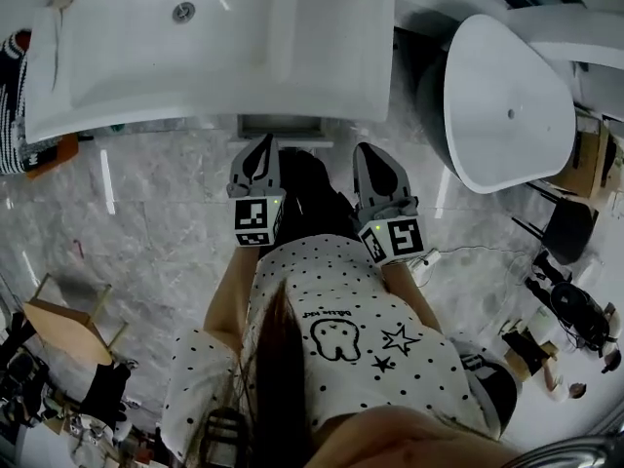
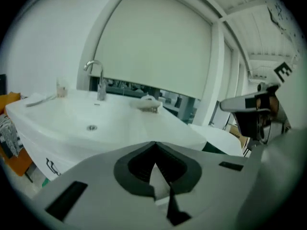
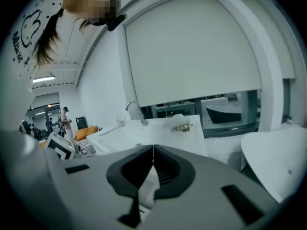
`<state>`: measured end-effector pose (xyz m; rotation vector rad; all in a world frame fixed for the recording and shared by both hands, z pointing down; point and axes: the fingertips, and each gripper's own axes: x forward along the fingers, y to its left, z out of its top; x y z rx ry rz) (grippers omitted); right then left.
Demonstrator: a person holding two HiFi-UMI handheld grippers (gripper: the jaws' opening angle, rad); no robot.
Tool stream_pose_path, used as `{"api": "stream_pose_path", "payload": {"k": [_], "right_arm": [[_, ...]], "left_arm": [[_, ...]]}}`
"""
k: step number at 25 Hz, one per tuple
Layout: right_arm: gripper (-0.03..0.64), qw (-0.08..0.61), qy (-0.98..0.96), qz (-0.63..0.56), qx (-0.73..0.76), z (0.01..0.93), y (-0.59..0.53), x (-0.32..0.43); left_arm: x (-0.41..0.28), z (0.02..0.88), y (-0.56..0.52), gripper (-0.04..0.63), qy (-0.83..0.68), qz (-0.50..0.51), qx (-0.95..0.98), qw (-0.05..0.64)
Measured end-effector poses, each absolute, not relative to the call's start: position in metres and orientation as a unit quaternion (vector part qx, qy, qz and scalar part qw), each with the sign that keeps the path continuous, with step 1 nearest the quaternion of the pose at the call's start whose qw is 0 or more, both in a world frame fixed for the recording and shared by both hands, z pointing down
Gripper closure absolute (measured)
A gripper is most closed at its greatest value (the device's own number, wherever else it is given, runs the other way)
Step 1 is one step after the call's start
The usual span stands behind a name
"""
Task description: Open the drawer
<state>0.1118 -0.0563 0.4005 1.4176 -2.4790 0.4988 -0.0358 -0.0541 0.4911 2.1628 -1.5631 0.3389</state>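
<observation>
Above a marble floor [image 1: 146, 203], a person holds two claws before a white washbasin [image 1: 292, 47].
Side by side, the left claw [image 1: 261, 146] and the right claw [image 1: 368, 152] each have their jaws pressed together on nothing, with the tips aimed toward the washbasin. A narrow grey drawer [image 1: 281, 127] edge shows under the washbasin's front rim, just beyond the left claw's tips, and both claws are clear of it. A white tub [image 1: 507, 105] stands to the right.
</observation>
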Motion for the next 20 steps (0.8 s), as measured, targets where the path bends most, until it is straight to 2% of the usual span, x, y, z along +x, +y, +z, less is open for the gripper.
{"api": "stream_pose_path", "payload": {"k": [11, 20], "right_arm": [[0.603, 0.079, -0.847, 0.11, 0.515, 0.336, -0.075, 0.128], [0.602, 0.046, -0.851, 0.084, 0.517, 0.296, -0.068, 0.12]], "left_arm": [[-0.031, 0.332, -0.075, 0.591, -0.561, 0.045, 0.819, 0.109], [-0.055, 0.287, -0.057, 0.591, -0.58, 0.002, 0.806, 0.121]]}}
